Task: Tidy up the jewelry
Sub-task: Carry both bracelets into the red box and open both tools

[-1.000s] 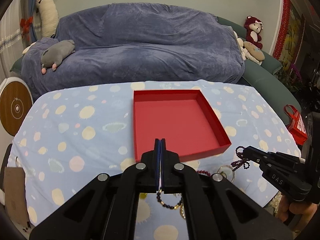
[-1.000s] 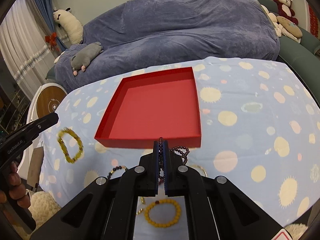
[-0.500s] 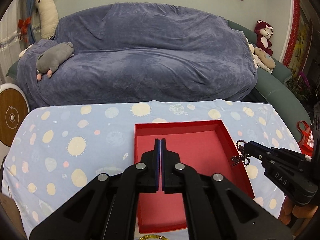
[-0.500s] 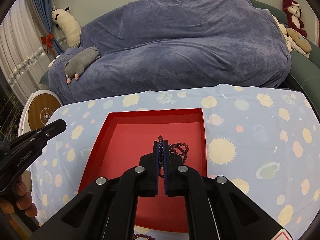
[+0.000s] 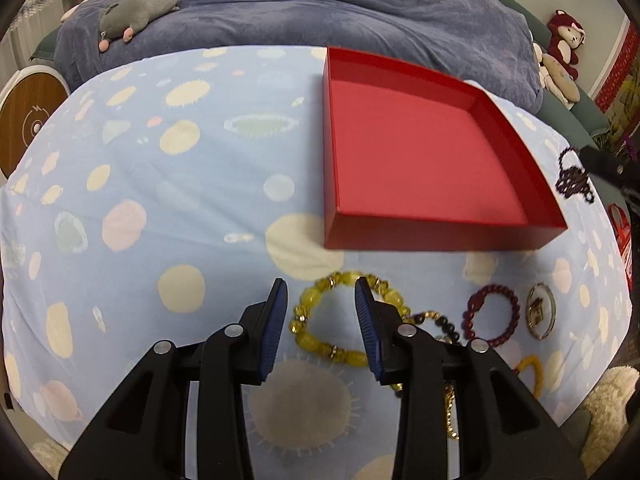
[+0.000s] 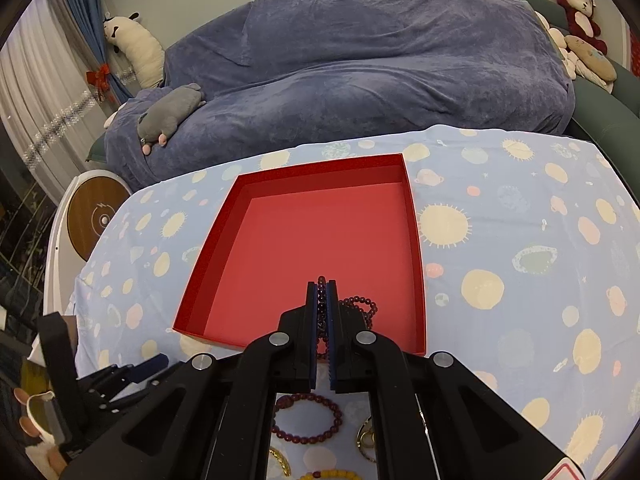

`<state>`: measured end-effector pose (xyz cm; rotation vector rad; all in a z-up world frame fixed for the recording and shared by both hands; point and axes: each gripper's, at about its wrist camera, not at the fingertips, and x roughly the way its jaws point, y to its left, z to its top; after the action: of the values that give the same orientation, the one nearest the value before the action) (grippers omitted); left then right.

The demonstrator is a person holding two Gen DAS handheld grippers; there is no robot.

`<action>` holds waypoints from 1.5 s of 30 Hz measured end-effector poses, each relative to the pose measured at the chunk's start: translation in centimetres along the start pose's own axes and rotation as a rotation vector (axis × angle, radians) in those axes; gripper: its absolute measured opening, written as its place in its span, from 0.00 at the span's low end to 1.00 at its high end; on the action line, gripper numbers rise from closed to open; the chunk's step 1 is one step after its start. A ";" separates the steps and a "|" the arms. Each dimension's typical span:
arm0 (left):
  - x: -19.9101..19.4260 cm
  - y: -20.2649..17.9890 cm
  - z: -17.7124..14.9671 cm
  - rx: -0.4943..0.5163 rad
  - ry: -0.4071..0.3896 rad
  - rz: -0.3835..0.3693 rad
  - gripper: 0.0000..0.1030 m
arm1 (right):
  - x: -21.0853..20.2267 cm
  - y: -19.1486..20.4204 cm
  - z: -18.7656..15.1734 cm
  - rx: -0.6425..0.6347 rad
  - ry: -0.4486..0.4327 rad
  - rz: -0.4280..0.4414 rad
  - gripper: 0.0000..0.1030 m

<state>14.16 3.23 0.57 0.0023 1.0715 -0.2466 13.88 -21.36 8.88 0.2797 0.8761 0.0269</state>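
Note:
In the left wrist view my left gripper (image 5: 320, 284) hovers low over a yellow bead bracelet (image 5: 316, 316) on the spotted cloth. Its jaws are opening. Part of the bracelet shows between them and the pads do not press on it. The red box (image 5: 508, 132) stands empty just beyond. My right gripper (image 6: 321, 290) is shut on a dark purple bead string (image 6: 360, 308), which hangs over the near part of the red box (image 6: 412, 220). That bead string (image 5: 574, 180) also shows at the right edge of the left wrist view.
A dark red bracelet (image 5: 492, 312), a round metal piece (image 5: 540, 312), an orange bracelet (image 5: 530, 372) and a gold chain (image 5: 452, 412) lie on the cloth in front of the box. A blue-covered sofa (image 6: 360, 60) with plush toys stands behind the table.
My left gripper has come down from above the box to the yellow bracelet and its jaws have parted. My right gripper has carried the purple beads forward over the box.

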 end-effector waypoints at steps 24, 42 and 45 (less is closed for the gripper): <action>-8.1 -3.0 4.8 0.072 -0.176 -0.116 0.09 | 0.4 0.0 0.9 -0.002 0.005 0.016 0.04; -0.6 -7.4 21.0 0.157 -0.274 -0.089 0.09 | 10.7 -0.8 10.0 -0.025 0.054 -0.001 0.04; 2.0 -7.6 22.2 0.148 -0.246 -0.077 0.09 | 13.0 -1.4 10.8 -0.017 0.081 -0.009 0.04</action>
<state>32.80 -7.22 10.45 0.0619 0.8073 -0.3856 30.30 -23.39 5.27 0.2604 0.9567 0.0371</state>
